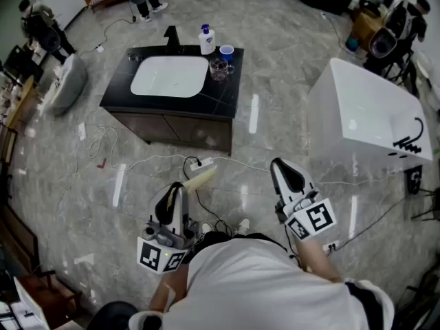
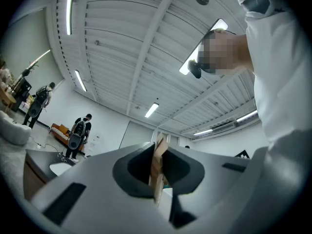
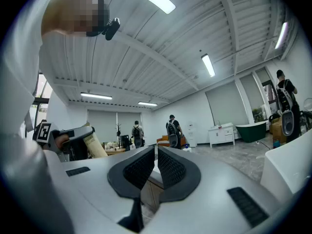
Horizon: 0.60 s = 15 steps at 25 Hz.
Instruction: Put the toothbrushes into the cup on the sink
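Note:
The black-topped sink unit (image 1: pixel 223 98) with a white basin stands ahead of me. On its far right corner are a clear cup (image 1: pixel 218 68), a blue cup (image 1: pixel 226 51) and a white soap bottle (image 1: pixel 206 40). My left gripper (image 1: pixel 180 187) is well short of the sink, low at the left. It is shut on a beige cardboard pack (image 1: pixel 200 178), which sticks out forward and to the right. In the left gripper view the pack (image 2: pixel 158 165) stands edge-on, clamped between the jaws of the left gripper (image 2: pixel 159 175). My right gripper (image 1: pixel 279 165) (image 3: pixel 156 164) is shut with nothing in it. No bare toothbrush shows.
A white bathtub (image 1: pixel 371 115) stands to the right. Cables and a power strip (image 1: pixel 199 162) lie on the grey floor between me and the sink. A white bean bag (image 1: pixel 67 82) lies left of the sink unit. People with equipment stand at the far edges.

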### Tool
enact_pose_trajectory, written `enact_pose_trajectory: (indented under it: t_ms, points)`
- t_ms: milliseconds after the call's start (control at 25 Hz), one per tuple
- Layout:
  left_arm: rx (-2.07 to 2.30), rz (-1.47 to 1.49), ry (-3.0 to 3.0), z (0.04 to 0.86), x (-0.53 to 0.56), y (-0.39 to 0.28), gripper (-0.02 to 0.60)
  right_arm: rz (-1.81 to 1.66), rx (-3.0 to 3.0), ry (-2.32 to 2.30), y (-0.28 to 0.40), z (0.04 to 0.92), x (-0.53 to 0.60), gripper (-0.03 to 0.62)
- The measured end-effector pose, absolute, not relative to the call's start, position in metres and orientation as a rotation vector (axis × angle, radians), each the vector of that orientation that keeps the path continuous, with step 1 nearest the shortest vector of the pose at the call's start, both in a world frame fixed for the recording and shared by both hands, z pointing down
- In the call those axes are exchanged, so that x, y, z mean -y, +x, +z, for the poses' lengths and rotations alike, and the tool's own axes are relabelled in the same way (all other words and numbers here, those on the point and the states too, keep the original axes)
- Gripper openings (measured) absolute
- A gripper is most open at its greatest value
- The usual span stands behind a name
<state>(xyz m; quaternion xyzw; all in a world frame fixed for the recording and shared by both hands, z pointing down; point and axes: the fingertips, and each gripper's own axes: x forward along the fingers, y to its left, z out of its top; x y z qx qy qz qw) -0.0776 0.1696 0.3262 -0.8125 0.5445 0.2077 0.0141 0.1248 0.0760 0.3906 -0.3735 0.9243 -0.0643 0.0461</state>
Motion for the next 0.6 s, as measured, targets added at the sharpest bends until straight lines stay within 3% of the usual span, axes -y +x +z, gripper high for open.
enact_pose_trajectory:
  t_ms: [600]
  points:
    - [-1.692,0.669,-2.539,0.323,-0.206,-0.118,0.018,-0.276,-2.761,-1.076,0.084,0.379,-0.119,0.049]
